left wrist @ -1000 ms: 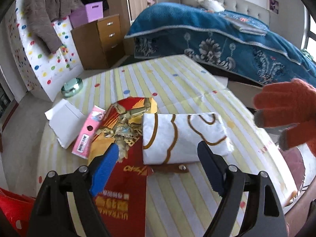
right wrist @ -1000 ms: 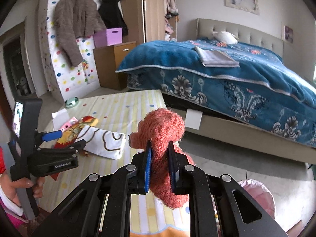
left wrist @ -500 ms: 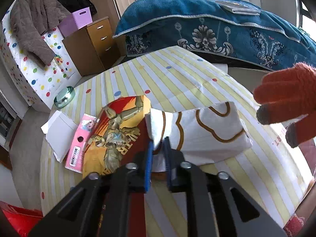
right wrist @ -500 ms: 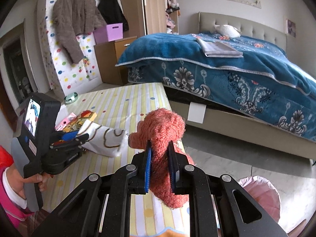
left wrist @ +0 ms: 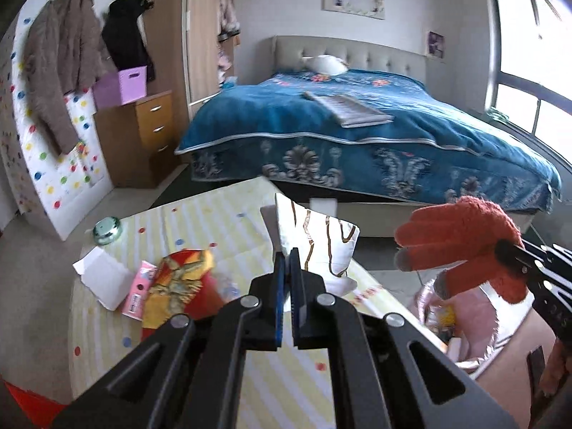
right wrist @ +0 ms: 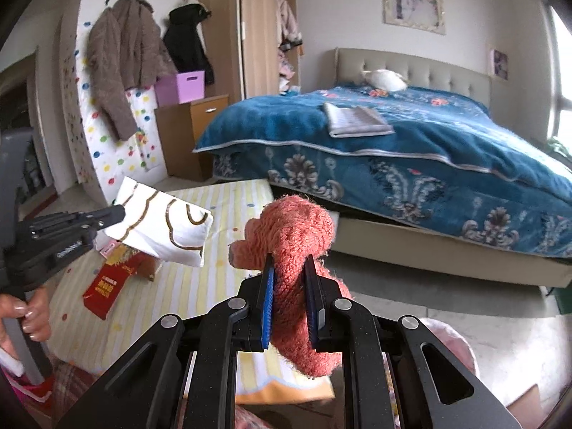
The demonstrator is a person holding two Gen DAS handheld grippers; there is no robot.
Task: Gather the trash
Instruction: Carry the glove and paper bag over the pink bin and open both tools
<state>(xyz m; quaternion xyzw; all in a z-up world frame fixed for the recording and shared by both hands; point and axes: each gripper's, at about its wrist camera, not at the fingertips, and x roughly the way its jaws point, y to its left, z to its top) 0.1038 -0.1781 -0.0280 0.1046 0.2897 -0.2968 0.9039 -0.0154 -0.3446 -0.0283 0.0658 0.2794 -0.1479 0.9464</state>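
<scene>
The left gripper (left wrist: pixel 286 264) has its fingers (left wrist: pixel 279 279) pressed together on one edge of the white packet with brown lines (left wrist: pixel 314 239). The packet stands up beyond the fingertips, lifted off the striped worktop (left wrist: pixel 214 225). The right gripper (right wrist: pixel 289 271) holds the orange glove (right wrist: pixel 296 236) between narrow fingers. Below and left of the left fingers, a red wrapper (left wrist: pixel 175 286), a pink packet (left wrist: pixel 137 293) and white paper (left wrist: pixel 102 279) lie on the worktop.
</scene>
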